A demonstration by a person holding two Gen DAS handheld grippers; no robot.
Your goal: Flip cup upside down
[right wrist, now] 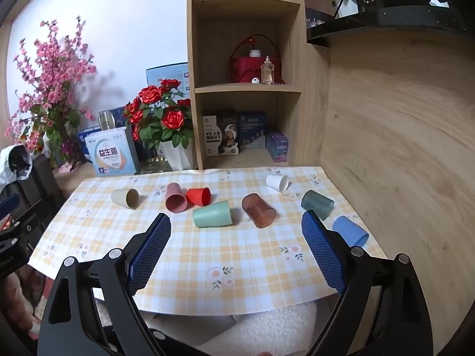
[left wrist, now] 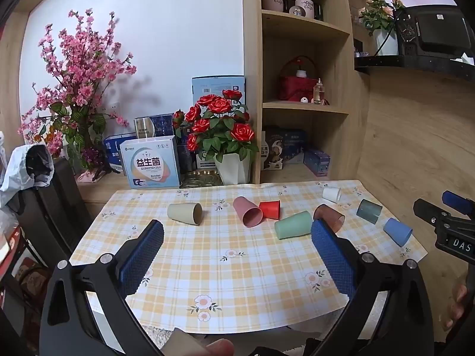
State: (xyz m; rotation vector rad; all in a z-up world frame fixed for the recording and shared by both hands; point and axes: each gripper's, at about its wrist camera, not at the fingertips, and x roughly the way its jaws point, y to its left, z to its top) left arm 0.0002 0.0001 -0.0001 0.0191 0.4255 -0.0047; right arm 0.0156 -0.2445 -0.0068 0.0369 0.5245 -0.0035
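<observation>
Right wrist view: finger [right wrist: 322, 255] overlaps blue cup [right wrist: 351, 233]

We see eight cups on their sides — beige [right wrist: 126, 198], pink [right wrist: 175, 198] touching red [right wrist: 199, 196], mint green [right wrist: 212, 214], translucent brown [right wrist: 257, 210], white [right wrist: 277, 182], dark teal [right wrist: 317, 204], blue [right wrist: 350, 230] — all lying along the far half of the checked tablecloth [right wrist: 207, 261].

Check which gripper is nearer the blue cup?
Right. The right gripper has the blue cup just beside its right finger; the left gripper sits farther left, toward mid-table.
</observation>
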